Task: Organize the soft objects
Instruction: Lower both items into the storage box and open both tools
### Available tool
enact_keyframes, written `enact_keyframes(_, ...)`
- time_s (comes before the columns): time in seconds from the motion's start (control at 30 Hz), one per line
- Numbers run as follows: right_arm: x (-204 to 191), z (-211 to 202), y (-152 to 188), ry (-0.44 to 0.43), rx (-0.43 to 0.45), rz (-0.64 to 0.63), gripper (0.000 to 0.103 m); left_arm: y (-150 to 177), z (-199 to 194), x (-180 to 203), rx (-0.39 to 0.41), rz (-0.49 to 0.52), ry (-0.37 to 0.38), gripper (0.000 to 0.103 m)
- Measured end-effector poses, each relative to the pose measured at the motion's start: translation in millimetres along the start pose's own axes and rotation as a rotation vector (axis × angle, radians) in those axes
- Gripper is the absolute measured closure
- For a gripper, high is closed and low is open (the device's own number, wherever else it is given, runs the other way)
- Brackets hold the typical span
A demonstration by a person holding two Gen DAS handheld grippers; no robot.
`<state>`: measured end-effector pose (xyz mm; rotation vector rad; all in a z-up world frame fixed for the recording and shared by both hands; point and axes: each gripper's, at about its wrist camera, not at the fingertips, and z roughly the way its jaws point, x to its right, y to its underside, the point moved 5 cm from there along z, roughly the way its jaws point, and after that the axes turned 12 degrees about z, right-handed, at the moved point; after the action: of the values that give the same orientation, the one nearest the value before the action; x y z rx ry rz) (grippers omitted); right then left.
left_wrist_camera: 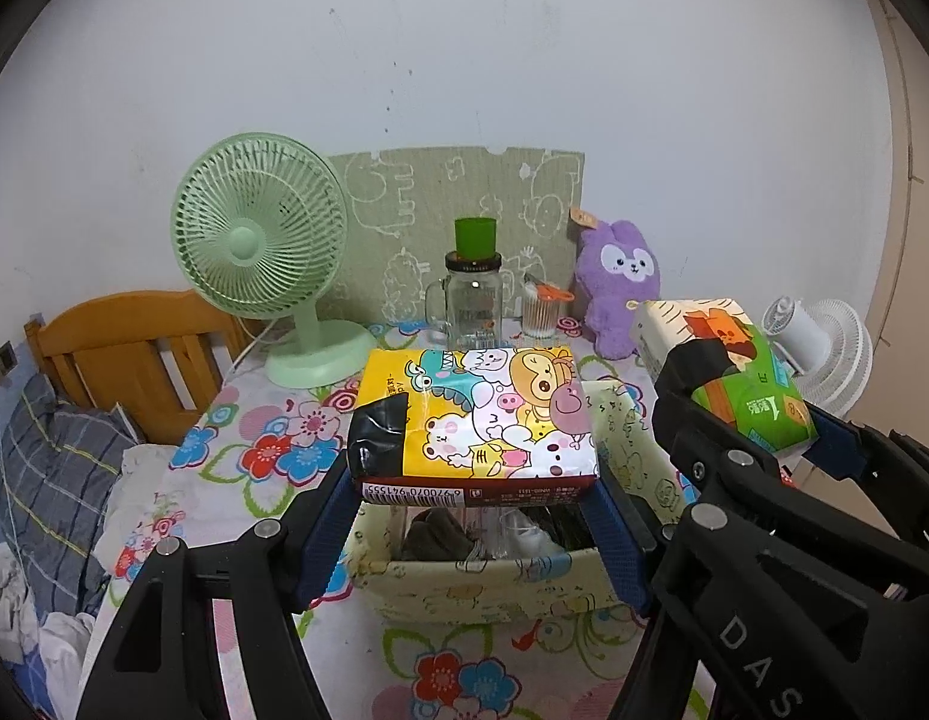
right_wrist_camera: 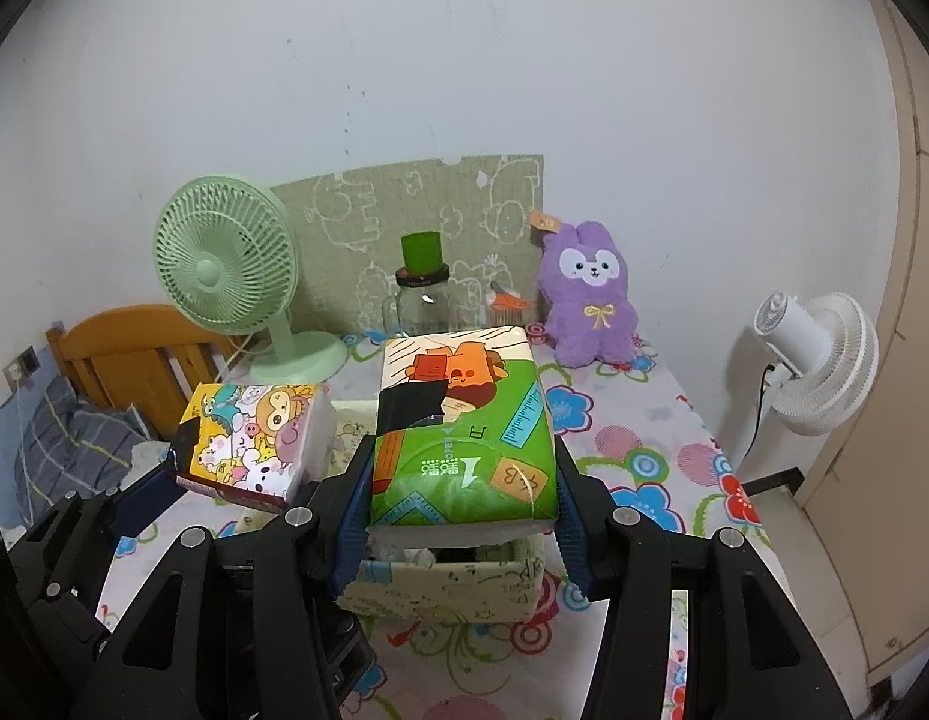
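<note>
A pale grey wall (left_wrist_camera: 464,60) backs the whole scene, and in front of it sits a table under a flowered cloth (right_wrist_camera: 644,450), pink, blue and red blooms all over. Off to the left there's a wooden bed frame (left_wrist_camera: 116,348) with a checked blue pillow (left_wrist_camera: 50,468) slumped beside it. At the back of the table a mint-green fan (left_wrist_camera: 257,234) faces us, with a green printed board (left_wrist_camera: 464,204) propped against the wall behind it. On the far right a white fan (right_wrist_camera: 818,354) stands off the table, near a cream door (right_wrist_camera: 908,360).

Front and centre on the cloth is a cream fabric box (left_wrist_camera: 482,588) with doodle animals, open at the top, dark bits and clear plastic inside. Right over it hang two tissue packs. The left gripper (left_wrist_camera: 473,516) has its blue pads pressed on both sides of the yellow cartoon tissue pack (left_wrist_camera: 494,420), held level above the box opening. The right gripper (right_wrist_camera: 461,510) is clamped the same way on the green tissue pack (right_wrist_camera: 464,432), just beside the yellow one and also above the box.

Back by the wall, a purple plush rabbit (right_wrist_camera: 590,300) sits upright on the table, tag on its ear. Next to it is a glass jar mug (left_wrist_camera: 470,300) with a green cup (left_wrist_camera: 475,237) perched on its lid, and a small ribbed glass (left_wrist_camera: 539,315) holding something orange.
</note>
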<state>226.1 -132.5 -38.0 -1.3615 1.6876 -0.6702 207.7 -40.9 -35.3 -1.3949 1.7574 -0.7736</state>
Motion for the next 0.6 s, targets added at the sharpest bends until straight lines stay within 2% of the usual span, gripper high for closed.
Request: enact_keyframes(0.6,4.6,66.3,3.8,0.010,-0.064,-0.012,0.047,10.9,64.1,1.8,-0.094,-0.019,0.045,0.028)
